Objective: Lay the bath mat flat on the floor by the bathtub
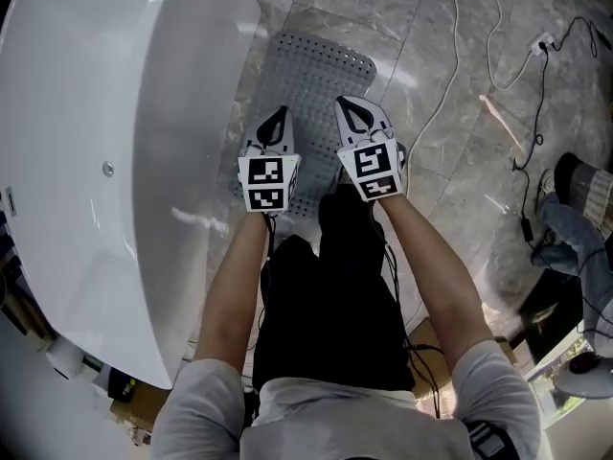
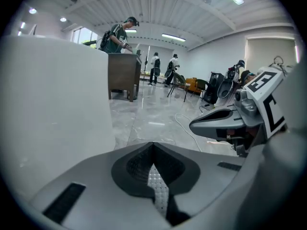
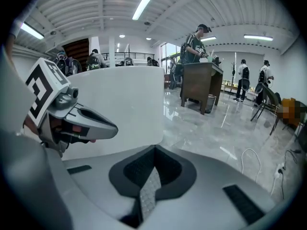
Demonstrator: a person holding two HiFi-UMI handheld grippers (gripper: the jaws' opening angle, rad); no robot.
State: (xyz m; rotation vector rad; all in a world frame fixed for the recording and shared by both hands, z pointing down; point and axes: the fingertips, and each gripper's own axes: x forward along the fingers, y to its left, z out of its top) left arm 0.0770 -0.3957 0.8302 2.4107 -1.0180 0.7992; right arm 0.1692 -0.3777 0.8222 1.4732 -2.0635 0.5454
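While the two grippers, left gripper [image 1: 278, 116] and right gripper [image 1: 346, 104], hang with jaws pressed together on nothing, one bath mat [image 1: 316, 70] lies flat beneath them. It is grey, rectangular, round-cornered and dotted with holes, on glossy veined stone floor [image 1: 450, 190] just beside one smooth, curved white bathtub [image 1: 86, 161].

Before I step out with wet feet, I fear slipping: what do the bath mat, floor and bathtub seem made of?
Bath mat: probably soft rubber or plastic, matte grey, dotted with rows of holes.
Floor: polished stone or marble-look tile, grey-veined, with glossy reflections.
Bathtub: smooth glossy white, perhaps acrylic or enamel, judging by its highlights.
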